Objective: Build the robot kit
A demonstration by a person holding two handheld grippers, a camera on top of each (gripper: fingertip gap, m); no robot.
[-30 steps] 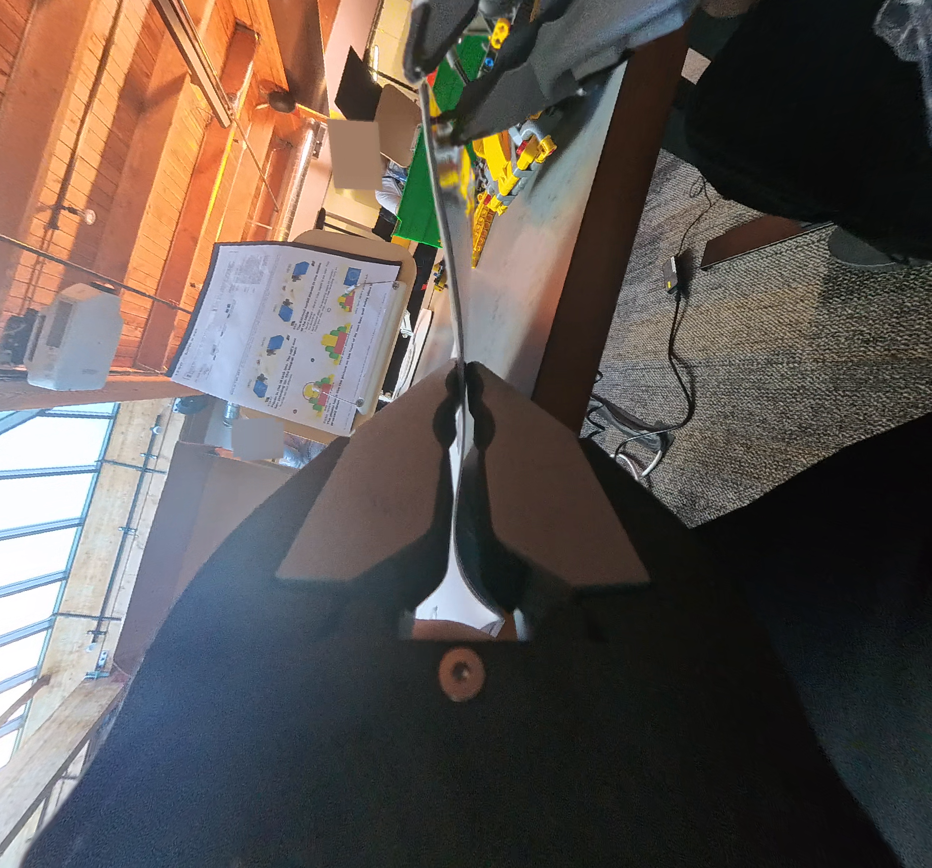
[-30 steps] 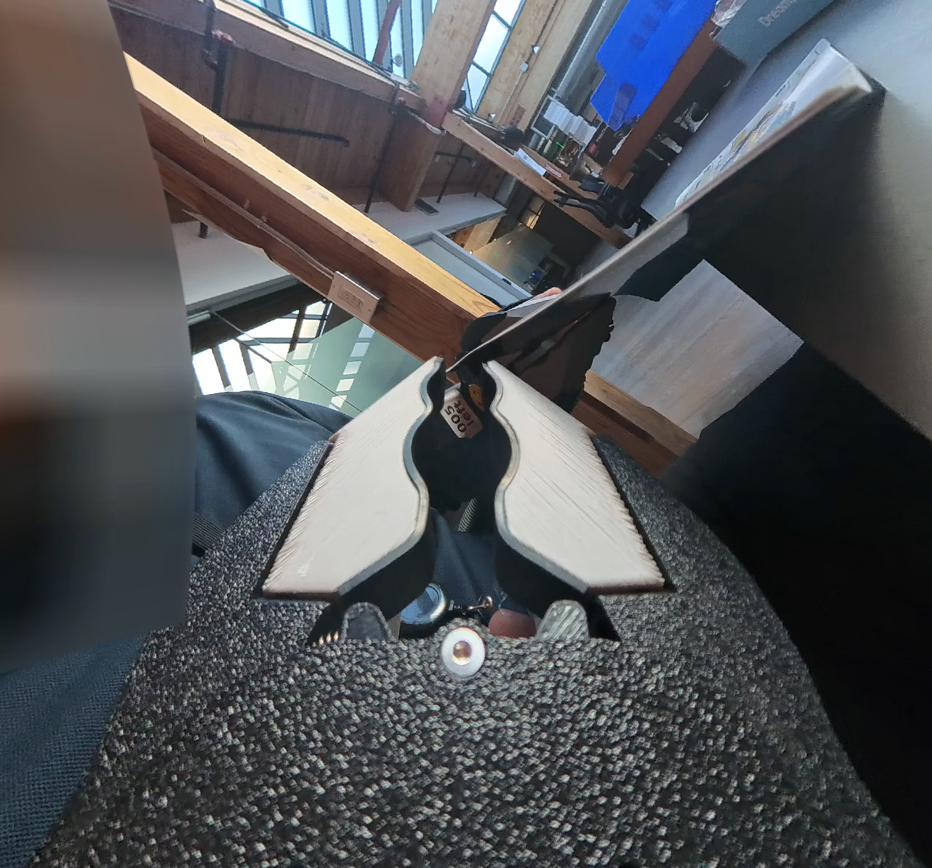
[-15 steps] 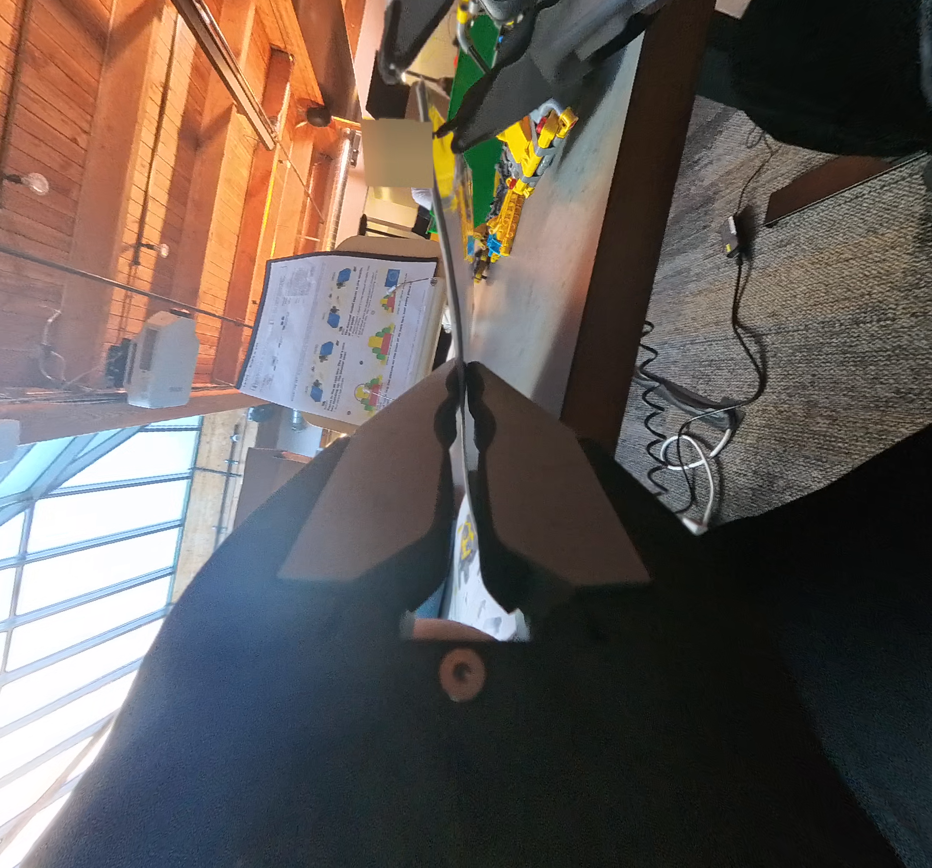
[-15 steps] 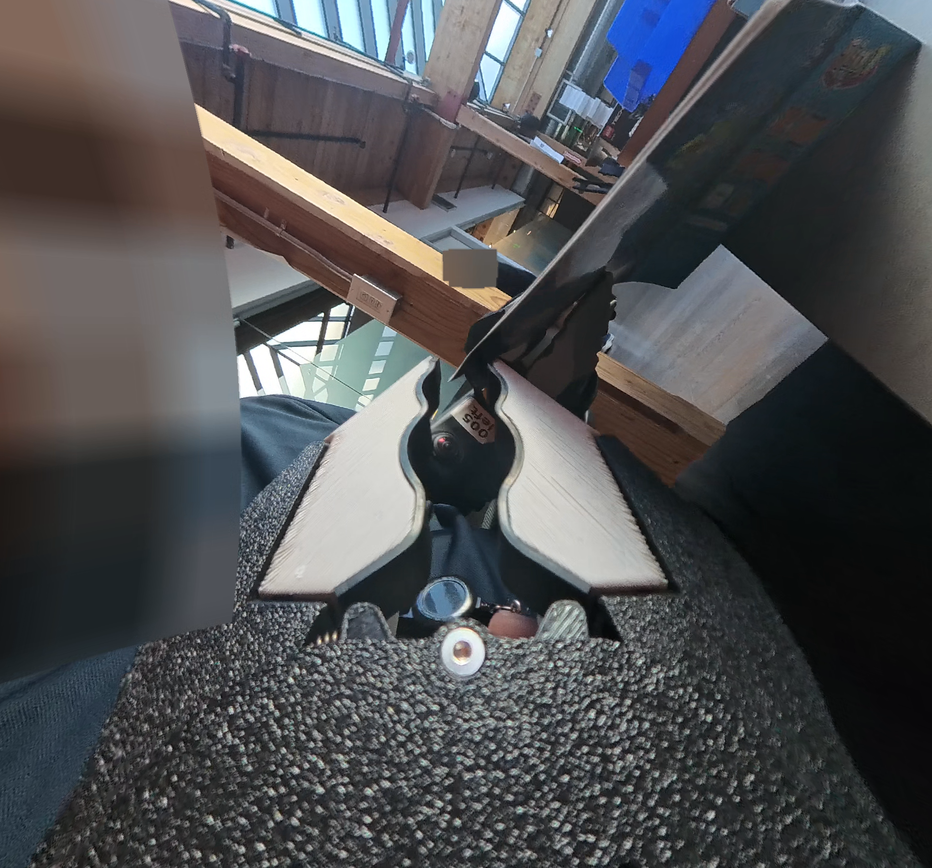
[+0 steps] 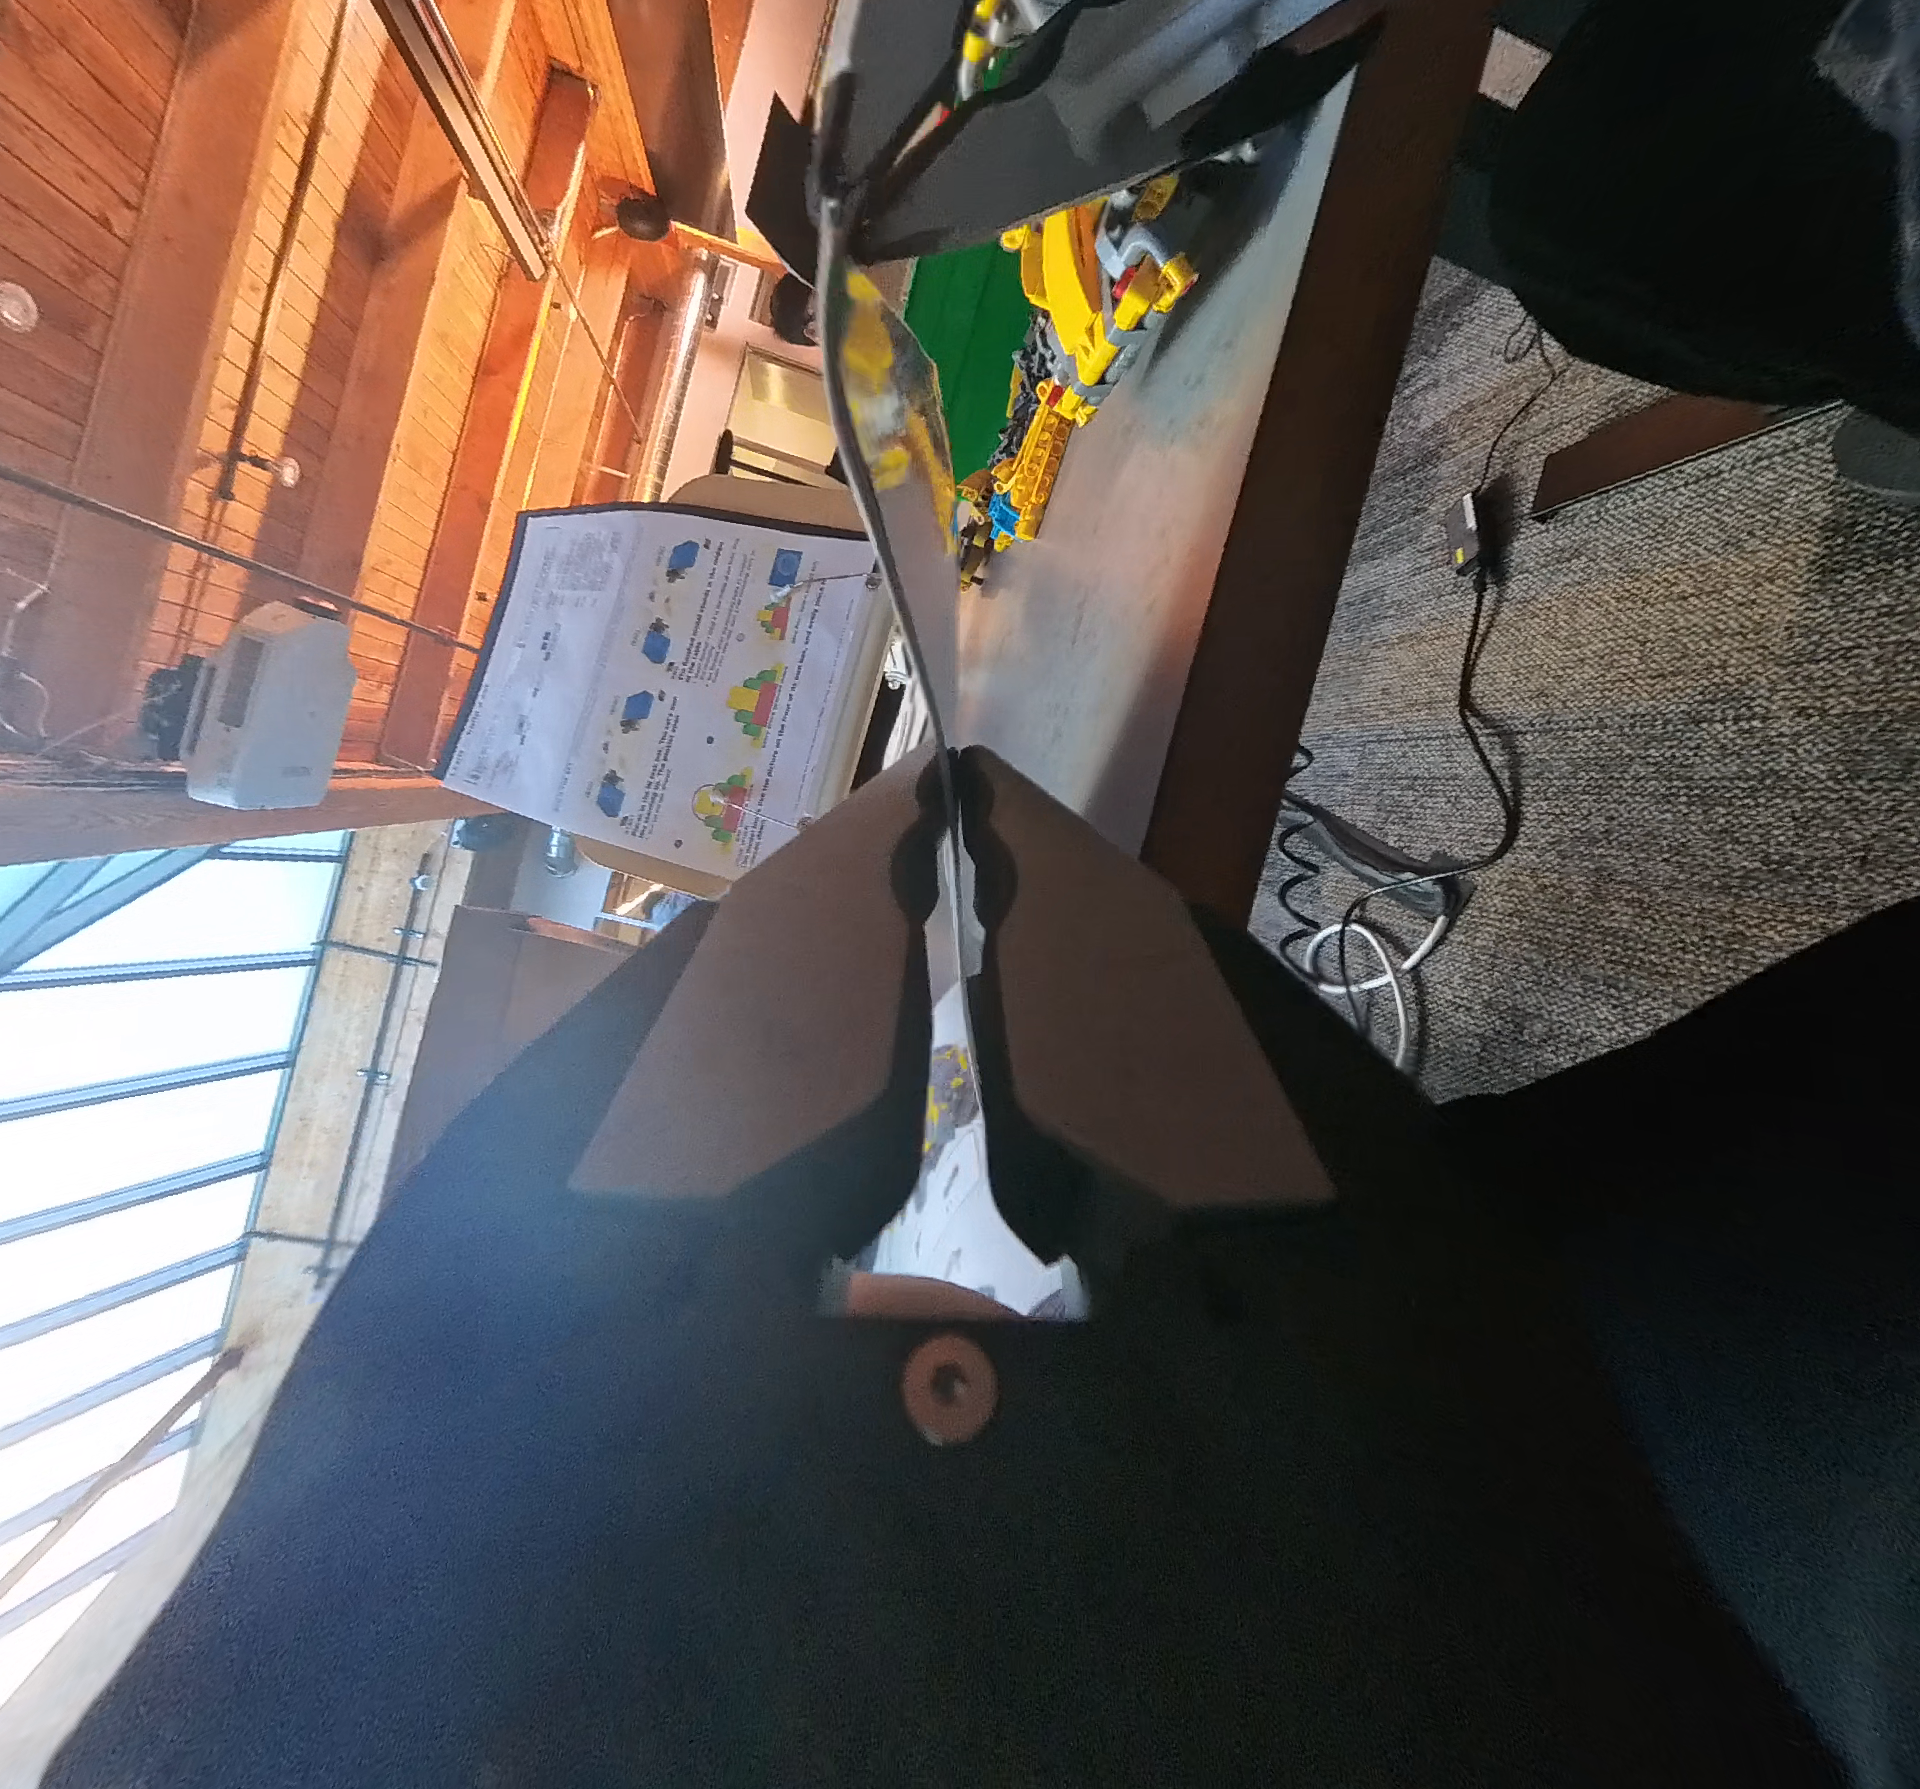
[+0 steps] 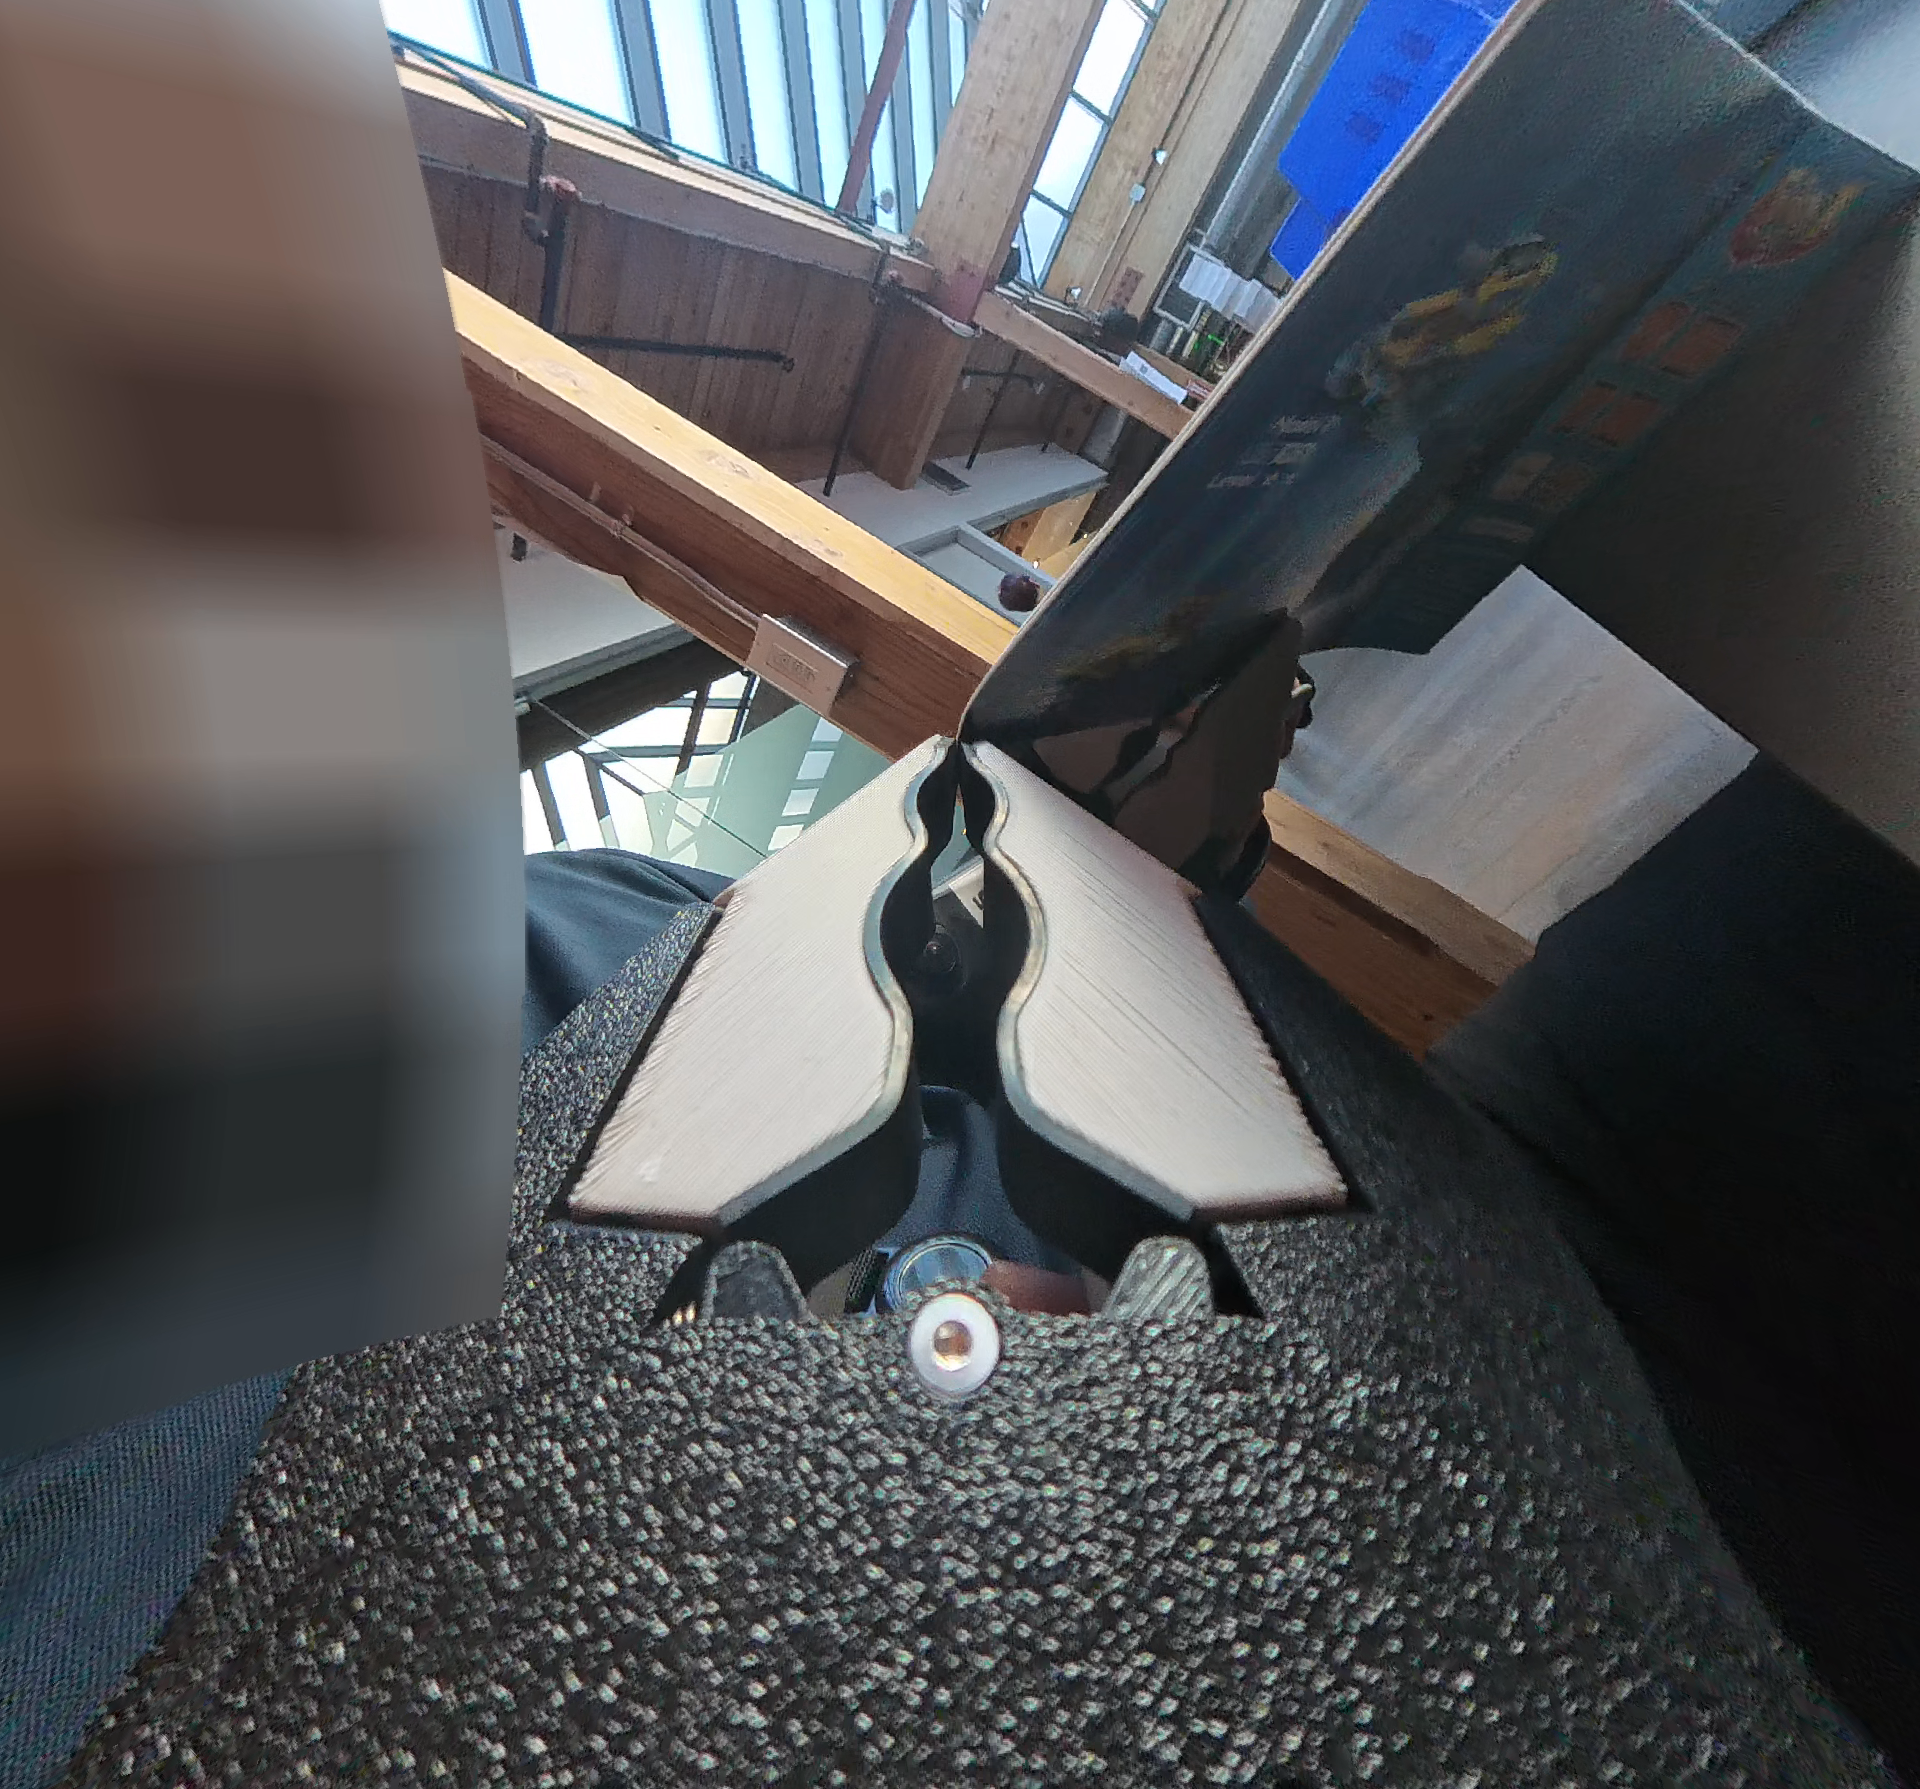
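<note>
My left claw (image 5: pixel 951 768) is pinched closed on a thin printed booklet (image 5: pixel 891 409), seen edge-on so that it runs away from me as a curved line. Its near end is hidden between my fingers (image 5: pixel 790 991), with only a scrap of printed page showing below them. At the far end, my right claw (image 5: pixel 842 186) nips the same booklet, its body cut off by the top of the picture.

From the right wrist view, my right claw (image 6: pixel 956 752) is closed on the booklet's corner, and the cover (image 6: pixel 1455 409) fans up to the right, its pictures too dim and blurred to make out. The dark shape behind that corner is probably my left claw (image 6: pixel 1195 763), though I cannot be sure.

Farther off in the left wrist view lie a grey table (image 5: pixel 1143 596), yellow toy bricks (image 5: pixel 1081 368) on a green plate (image 5: pixel 961 357), and an instruction sheet (image 5: pixel 665 679) standing beyond.

Against 1 s ago, the cover faces the right camera far more, where it had shown mostly as a thin edge, and the booklet bows more.
</note>
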